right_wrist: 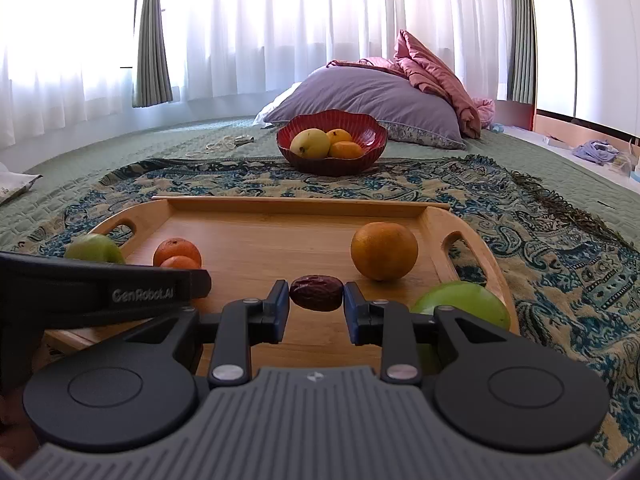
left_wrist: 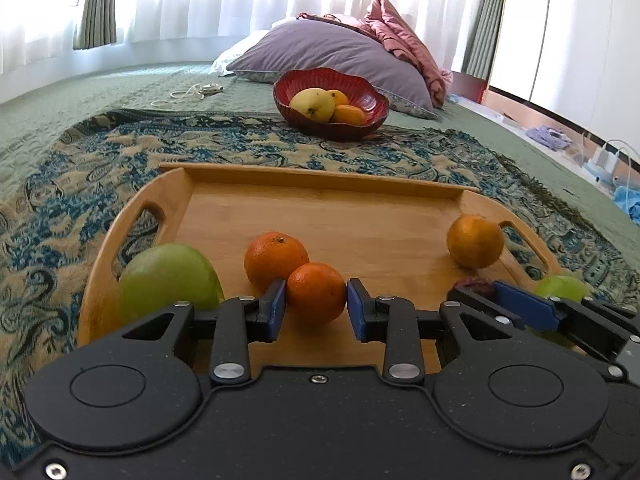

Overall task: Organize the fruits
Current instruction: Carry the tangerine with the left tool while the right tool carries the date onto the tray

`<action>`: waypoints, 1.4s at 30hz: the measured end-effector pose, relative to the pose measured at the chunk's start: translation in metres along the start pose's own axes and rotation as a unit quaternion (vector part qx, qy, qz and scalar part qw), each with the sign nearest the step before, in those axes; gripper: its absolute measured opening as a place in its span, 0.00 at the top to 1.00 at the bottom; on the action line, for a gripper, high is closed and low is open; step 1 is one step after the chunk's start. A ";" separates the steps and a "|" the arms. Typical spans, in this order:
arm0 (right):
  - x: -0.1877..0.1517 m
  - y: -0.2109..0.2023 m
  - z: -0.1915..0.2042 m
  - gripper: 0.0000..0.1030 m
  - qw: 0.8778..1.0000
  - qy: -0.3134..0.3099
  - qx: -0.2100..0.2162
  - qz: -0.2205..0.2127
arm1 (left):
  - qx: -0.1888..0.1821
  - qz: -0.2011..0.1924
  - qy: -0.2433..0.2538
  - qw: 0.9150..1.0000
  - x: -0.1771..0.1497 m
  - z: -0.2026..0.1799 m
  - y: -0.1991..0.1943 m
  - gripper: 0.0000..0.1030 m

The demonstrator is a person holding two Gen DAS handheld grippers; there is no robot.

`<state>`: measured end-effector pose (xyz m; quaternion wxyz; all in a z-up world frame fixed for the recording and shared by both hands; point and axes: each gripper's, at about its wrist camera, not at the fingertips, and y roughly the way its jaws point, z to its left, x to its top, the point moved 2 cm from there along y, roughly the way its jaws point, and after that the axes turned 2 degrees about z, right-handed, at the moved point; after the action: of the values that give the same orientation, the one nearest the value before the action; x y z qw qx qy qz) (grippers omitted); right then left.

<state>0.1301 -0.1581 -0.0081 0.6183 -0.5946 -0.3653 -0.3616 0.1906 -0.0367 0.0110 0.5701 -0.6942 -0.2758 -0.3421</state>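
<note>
A wooden tray (left_wrist: 320, 204) lies on a patterned cloth on the bed. My left gripper (left_wrist: 316, 300) is shut on a small orange (left_wrist: 316, 294) on the tray, with a second orange (left_wrist: 276, 258) just behind it and a green apple (left_wrist: 168, 280) to its left. My right gripper (right_wrist: 316, 300) is shut on a dark red date (right_wrist: 316, 293) low over the tray. A yellow-orange citrus (right_wrist: 384, 250) sits at the tray's right and a green apple (right_wrist: 464, 306) at its near right corner. A red bowl (right_wrist: 332, 140) beyond the tray holds a mango and two oranges.
A purple pillow (right_wrist: 372, 96) and a pink quilt (right_wrist: 436, 72) lie behind the bowl. A coiled cable (left_wrist: 192, 92) lies on the green bedspread to the far left. Clutter sits beside the bed at the right (left_wrist: 600, 160). White curtains close the back.
</note>
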 end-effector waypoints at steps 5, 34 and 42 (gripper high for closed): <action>0.002 0.006 0.001 0.67 1.000 -0.005 -0.002 0.004 | 0.001 0.002 -0.006 1.000 0.007 0.002 0.009 0.70; 0.002 0.027 0.008 0.66 0.998 -0.023 0.012 0.054 | -0.006 0.008 -0.002 1.000 0.002 0.002 0.008 0.69; 0.002 0.024 0.005 0.63 0.998 -0.016 0.016 0.052 | -0.004 0.014 0.001 1.000 0.001 0.000 0.005 0.65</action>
<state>0.1516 -0.1519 -0.0177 0.6397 -0.6087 -0.3493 -0.3135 0.1956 -0.0374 0.0089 0.5720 -0.7002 -0.2640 -0.3359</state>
